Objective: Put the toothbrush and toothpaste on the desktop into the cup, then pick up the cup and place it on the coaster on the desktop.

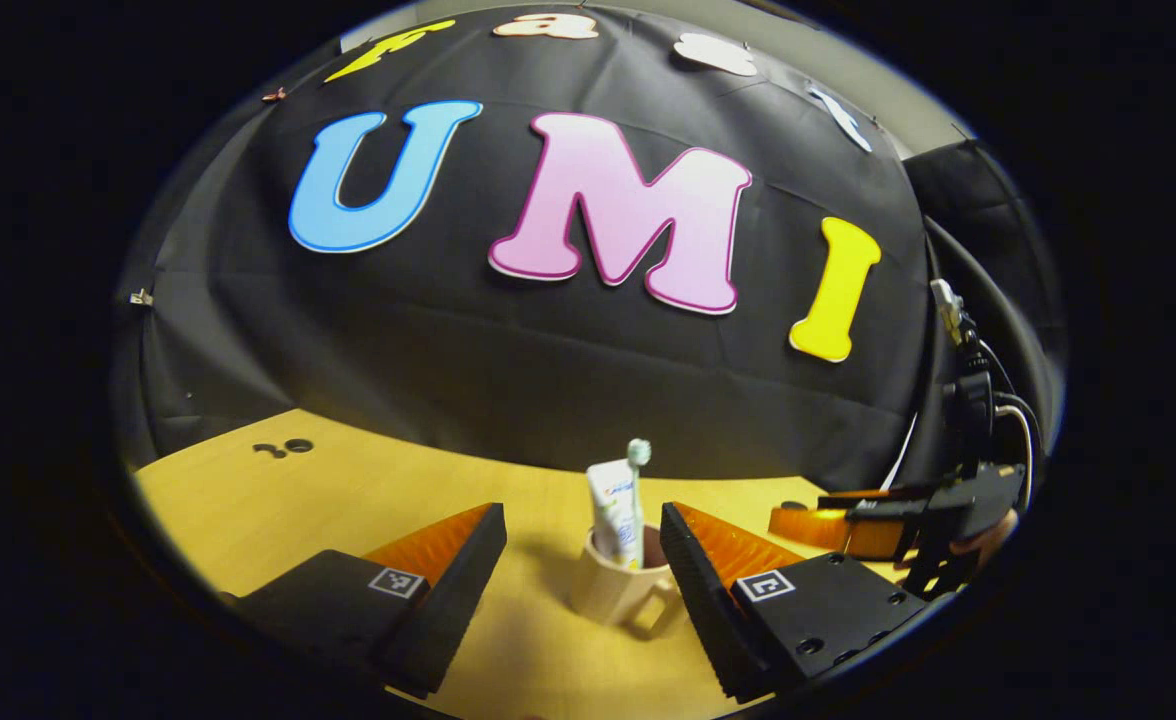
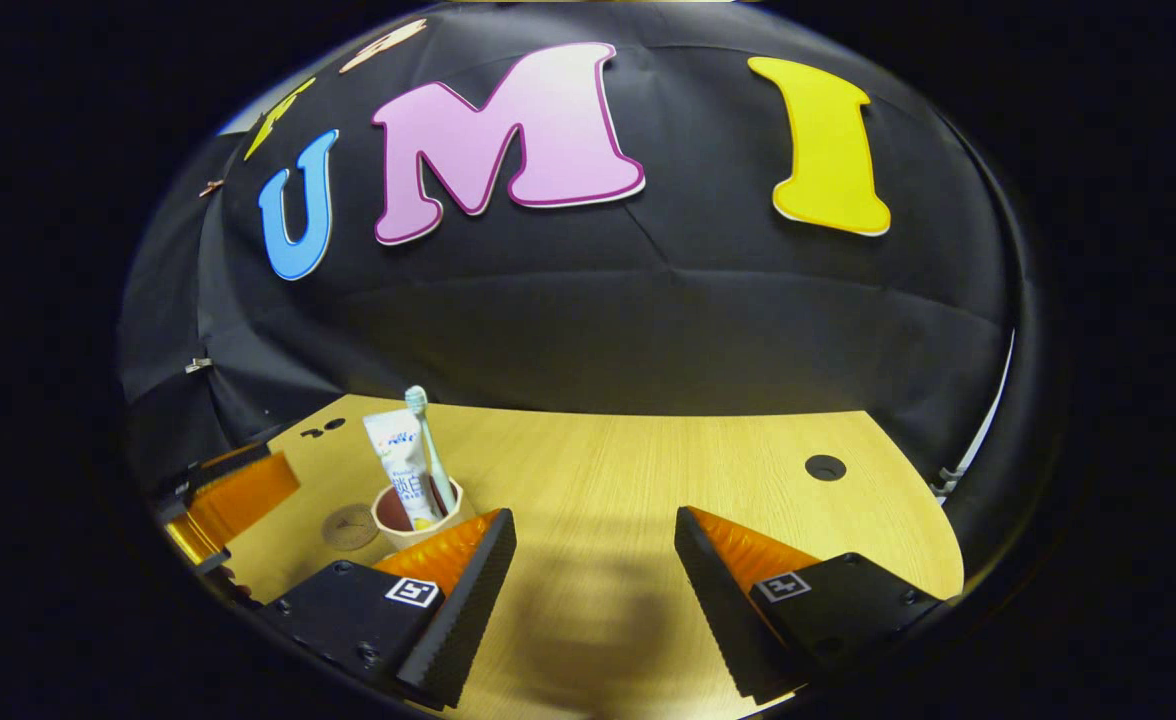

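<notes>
Right gripper view, cup holding upright toothpaste, toothbrush

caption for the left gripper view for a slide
Open left gripper lined up on the cup holding toothbrush and toothpaste, handle toward the camera.

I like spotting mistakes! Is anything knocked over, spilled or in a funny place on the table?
Nothing is knocked over or spilled. The cup stands upright on the table, with the toothpaste and toothbrush standing inside it. The cup is beside the coaster, not on it yet. Both tongs, left and right, are open.
</notes>
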The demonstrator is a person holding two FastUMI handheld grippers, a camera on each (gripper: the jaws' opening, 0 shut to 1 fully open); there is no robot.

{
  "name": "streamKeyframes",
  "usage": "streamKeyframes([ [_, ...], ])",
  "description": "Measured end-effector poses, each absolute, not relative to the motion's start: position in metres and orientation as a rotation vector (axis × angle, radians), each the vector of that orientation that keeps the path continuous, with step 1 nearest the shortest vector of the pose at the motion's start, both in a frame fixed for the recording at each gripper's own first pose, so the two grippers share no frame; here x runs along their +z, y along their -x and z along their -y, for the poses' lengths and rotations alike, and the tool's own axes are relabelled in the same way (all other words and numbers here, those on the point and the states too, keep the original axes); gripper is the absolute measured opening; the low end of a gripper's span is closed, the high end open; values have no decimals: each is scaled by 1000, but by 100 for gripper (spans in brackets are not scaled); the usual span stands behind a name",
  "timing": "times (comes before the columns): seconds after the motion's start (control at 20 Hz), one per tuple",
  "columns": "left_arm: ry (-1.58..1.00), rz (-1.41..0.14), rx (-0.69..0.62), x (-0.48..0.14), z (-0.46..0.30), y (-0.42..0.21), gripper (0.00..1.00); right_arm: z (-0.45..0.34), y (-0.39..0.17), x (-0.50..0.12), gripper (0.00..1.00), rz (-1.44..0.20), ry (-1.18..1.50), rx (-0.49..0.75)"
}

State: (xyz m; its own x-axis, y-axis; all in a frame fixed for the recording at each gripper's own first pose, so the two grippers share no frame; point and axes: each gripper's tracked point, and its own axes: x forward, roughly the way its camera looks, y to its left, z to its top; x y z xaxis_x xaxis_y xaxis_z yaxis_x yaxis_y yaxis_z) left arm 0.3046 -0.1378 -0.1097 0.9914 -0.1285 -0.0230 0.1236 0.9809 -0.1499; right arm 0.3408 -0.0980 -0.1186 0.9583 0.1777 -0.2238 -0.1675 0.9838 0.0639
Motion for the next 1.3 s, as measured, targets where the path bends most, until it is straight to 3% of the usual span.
streamKeyframes([
  [0.4, 133, -235, -167, -150, 109, -226, 98, 67, -327, -104, 98, -363, 83, 231],
  [0.75, 115, -266, -164, -139, 82, -204, 98, 6, -327, -105, 98, -591, 34, 372],
  [1.0, 142, -233, -78, -128, 41, -201, 98, -5, -311, -138, 98, -795, 90, 410],
  [1.3, 202, -300, 75, -164, -23, -165, 98, -5, -299, -170, 98, -978, 110, 388],
])
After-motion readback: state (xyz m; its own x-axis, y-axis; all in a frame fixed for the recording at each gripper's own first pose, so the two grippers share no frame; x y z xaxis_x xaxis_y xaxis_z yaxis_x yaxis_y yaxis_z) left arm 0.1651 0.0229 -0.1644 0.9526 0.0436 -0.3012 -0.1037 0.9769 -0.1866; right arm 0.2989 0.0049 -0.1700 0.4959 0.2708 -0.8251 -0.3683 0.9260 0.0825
